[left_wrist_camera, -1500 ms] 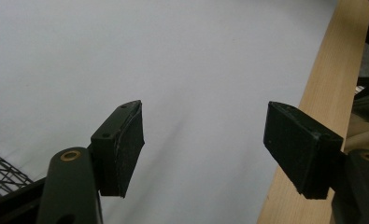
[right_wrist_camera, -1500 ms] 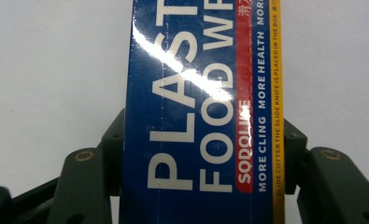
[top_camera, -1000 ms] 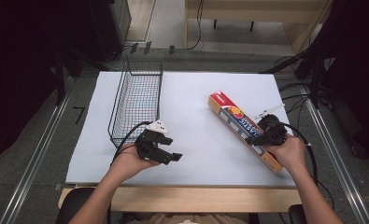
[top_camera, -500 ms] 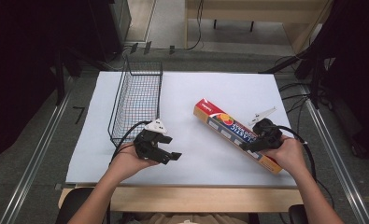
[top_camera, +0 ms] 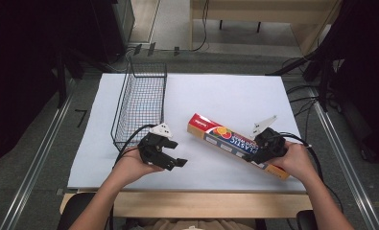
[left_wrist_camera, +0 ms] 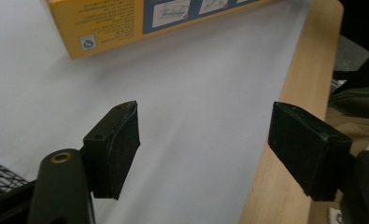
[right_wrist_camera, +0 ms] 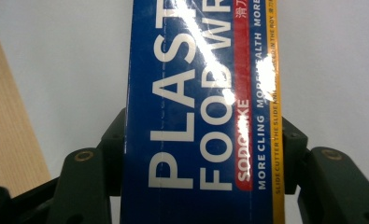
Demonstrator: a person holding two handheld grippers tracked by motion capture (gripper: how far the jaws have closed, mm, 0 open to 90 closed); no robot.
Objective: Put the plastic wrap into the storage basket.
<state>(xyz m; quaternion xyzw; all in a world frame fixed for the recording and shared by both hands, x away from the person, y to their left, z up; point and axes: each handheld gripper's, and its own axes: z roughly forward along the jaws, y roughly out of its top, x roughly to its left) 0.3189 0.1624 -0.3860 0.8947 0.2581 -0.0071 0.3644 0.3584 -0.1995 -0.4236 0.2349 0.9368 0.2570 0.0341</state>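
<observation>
A long plastic food wrap box [top_camera: 225, 141], blue, red and yellow, lies slantwise over the white mat. My right gripper [top_camera: 260, 149] is shut on it near its right end; in the right gripper view the box [right_wrist_camera: 201, 112] sits between both jaws. My left gripper [top_camera: 170, 155] hovers by the front of the wire basket [top_camera: 141, 103]. Its jaws have just been opening and stand wide with nothing between them [left_wrist_camera: 205, 144]. The box's yellow end [left_wrist_camera: 126, 23] shows beyond them in the left gripper view.
The white mat [top_camera: 216, 96] covers the table, with a wooden edge [top_camera: 201, 203] at the front. Dark equipment and cables stand at the left, the right and behind the table.
The right gripper has carried the box leftward toward the middle of the mat. The left gripper's jaws have spread wider while that hand stayed put.
</observation>
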